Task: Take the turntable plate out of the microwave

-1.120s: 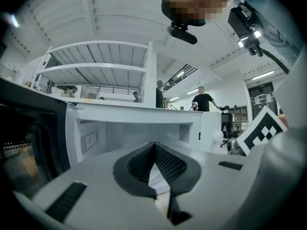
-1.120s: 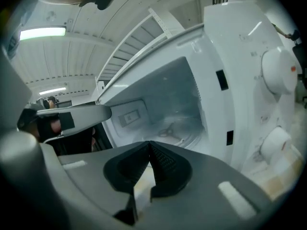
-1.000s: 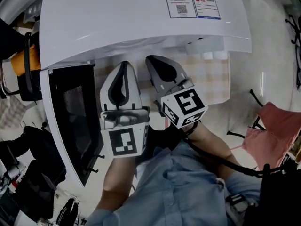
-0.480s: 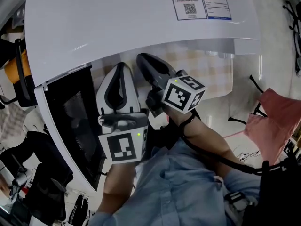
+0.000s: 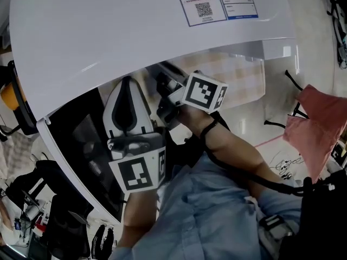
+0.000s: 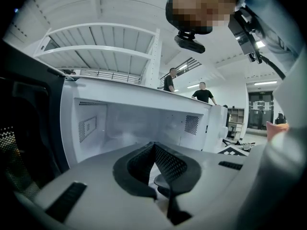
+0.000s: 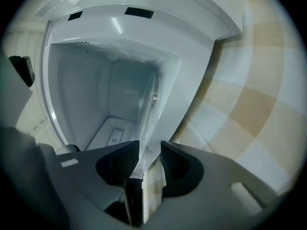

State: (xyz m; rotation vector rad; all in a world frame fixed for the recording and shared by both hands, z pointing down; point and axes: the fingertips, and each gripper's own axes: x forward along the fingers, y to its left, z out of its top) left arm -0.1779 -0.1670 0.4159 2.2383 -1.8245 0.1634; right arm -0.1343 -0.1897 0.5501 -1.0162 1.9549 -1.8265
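Observation:
The white microwave (image 5: 135, 26) stands with its black door (image 5: 81, 145) swung open to the left. In the right gripper view, which is rolled on its side, the clear glass turntable plate (image 7: 143, 99) lies on the cavity floor. My right gripper (image 7: 149, 150) is at the cavity mouth. Its jaws have just been opening, and the plate's rim sits in the gap without being pinched. Its marker cube (image 5: 205, 92) shows under the microwave's top edge. My left gripper (image 5: 126, 85) is shut and empty in front of the cavity (image 6: 139, 123), beside the door.
A checkered tablecloth (image 5: 238, 80) covers the table under and right of the microwave. A pink cloth (image 5: 320, 129) lies at the far right. Black gear sits on the floor at lower left. Two people (image 6: 201, 92) stand far behind.
The right gripper has rolled onto its side, sunk toward the cavity mouth and opened its jaws. The left gripper has stayed shut and nearly still.

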